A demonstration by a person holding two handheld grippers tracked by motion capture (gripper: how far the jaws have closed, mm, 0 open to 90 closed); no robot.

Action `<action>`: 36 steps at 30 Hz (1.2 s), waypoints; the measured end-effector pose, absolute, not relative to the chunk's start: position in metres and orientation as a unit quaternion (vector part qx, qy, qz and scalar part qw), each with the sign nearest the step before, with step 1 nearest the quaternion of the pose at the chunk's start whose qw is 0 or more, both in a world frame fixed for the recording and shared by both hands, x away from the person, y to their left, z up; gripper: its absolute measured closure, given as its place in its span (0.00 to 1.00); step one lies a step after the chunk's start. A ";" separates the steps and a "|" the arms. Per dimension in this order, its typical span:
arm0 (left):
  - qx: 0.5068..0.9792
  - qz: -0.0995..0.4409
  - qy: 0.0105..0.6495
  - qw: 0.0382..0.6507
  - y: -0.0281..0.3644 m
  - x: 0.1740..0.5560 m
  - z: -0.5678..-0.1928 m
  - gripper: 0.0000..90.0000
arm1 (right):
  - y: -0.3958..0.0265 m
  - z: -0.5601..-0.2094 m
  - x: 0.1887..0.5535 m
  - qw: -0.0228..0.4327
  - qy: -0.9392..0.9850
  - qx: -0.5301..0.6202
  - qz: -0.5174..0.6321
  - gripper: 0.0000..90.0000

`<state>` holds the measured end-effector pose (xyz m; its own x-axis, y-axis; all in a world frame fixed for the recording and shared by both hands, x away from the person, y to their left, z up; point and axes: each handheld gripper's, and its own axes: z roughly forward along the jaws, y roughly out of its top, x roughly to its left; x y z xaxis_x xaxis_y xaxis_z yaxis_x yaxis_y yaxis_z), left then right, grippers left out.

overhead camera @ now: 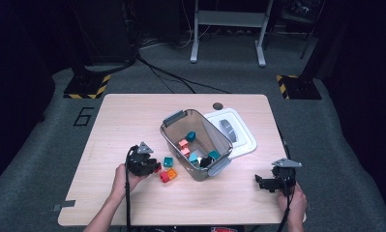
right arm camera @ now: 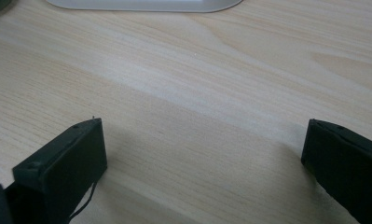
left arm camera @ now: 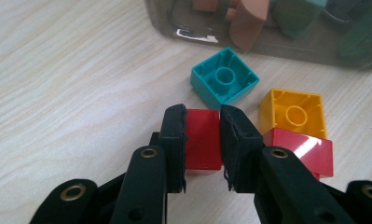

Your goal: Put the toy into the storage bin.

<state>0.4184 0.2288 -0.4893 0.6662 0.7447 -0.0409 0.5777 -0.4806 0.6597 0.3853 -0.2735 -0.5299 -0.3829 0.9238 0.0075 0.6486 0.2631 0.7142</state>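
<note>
Near the front-left part of the surface [overhead camera: 132, 121], just left of the clear bin [overhead camera: 196, 144], the left gripper [left arm camera: 203, 140] has its fingers [left arm camera: 173, 140] clamped on a red block [left arm camera: 203, 139], pads pressing its two sides. The block sits low, at or just above the wood; whether it has lifted off I cannot tell.

Three more blocks lie loose beside it: a teal block [left arm camera: 224, 77] just beyond, hollow side up, a yellow block [left arm camera: 293, 112] to its right, also hollow side up, and a second red block [left arm camera: 305, 150] touching the yellow one's near edge. All lie near the bin's front-left wall.

Inside the bin several blocks already rest, teal and salmon-orange among them, so the sorting looks well under way. The bin's white lid [overhead camera: 234, 130] lies off, partly under the bin toward the right edge of the surface.

The right gripper [overhead camera: 270, 182] rests near the front-right corner, its fingers [right arm camera: 62, 163] wide apart with nothing between them but bare wood.

By my reading, what remains is to carry the gripped red block into the bin, then the three loose ones, and perhaps fit the lid.
</note>
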 end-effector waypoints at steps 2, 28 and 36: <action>0.850 0.129 0.389 0.331 0.230 0.418 -0.489 0.80 | -0.274 -0.530 0.385 0.212 0.766 0.513 0.324 0.00; 0.836 0.161 0.396 0.345 0.252 0.428 -0.454 0.80 | -0.274 -0.530 0.385 0.212 0.766 0.513 0.324 0.00; 0.832 0.171 0.399 0.347 0.259 0.433 -0.440 0.80 | -0.274 -0.530 0.385 0.212 0.766 0.513 0.324 0.00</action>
